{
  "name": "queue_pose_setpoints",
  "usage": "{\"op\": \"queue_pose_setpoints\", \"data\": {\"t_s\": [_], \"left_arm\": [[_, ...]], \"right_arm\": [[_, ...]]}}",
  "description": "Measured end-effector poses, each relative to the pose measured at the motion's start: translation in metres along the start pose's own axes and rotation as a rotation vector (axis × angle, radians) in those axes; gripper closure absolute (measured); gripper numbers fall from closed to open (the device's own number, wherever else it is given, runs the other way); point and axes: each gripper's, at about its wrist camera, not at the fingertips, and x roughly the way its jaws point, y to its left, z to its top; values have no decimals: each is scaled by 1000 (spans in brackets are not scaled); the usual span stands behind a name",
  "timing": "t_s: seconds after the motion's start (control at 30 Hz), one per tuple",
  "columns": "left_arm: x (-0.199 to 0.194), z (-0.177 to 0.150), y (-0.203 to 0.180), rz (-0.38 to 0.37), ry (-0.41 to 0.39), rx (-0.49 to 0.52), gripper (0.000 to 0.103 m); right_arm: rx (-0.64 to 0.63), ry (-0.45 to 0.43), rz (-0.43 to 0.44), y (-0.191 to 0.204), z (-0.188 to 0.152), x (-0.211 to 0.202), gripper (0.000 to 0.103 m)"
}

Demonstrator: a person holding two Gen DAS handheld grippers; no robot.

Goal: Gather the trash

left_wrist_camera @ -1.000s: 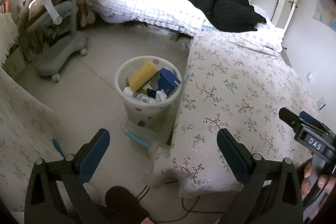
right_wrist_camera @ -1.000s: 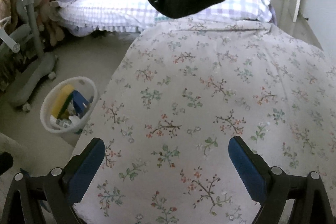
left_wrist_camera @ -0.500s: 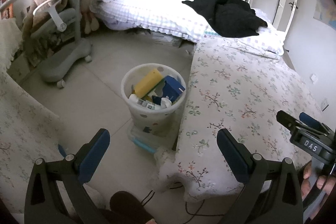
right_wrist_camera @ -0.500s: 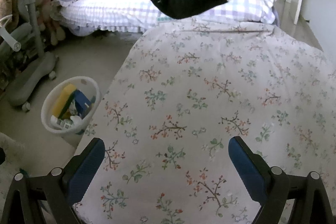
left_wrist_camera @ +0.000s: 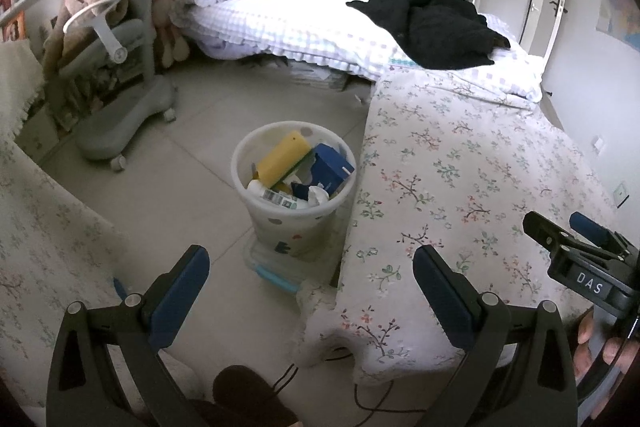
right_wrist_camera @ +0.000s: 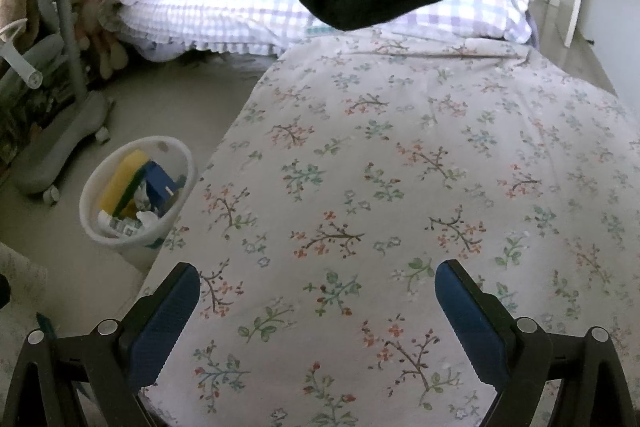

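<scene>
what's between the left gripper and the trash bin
Mostly bare floor, plus a clear lidded box at the foot of the trash bin, seen from the left gripper view.

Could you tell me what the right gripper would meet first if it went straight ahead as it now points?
Most likely the floral bedspread: the open right gripper points along and slightly down onto it. Depth is unclear.

Black garment (left_wrist_camera: 432, 21) on checked bed (left_wrist_camera: 288, 23)

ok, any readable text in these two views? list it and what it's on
"DAS": white letters on the right gripper, seen in the left wrist view.
Barcode label on the white bottle in the trash bin: too small to read.
Blue box: print unreadable.
Nothing else is legible.
</scene>
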Motion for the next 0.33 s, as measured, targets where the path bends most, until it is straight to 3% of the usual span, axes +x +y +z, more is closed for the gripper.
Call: {"op": "queue_pose_setpoints", "data": {"t_s": [0.33], "left_arm": [[1, -1, -5, -11, -10, -10, 0]], "right_arm": [[-1, -1, 3, 1, 0, 0, 5]]}}
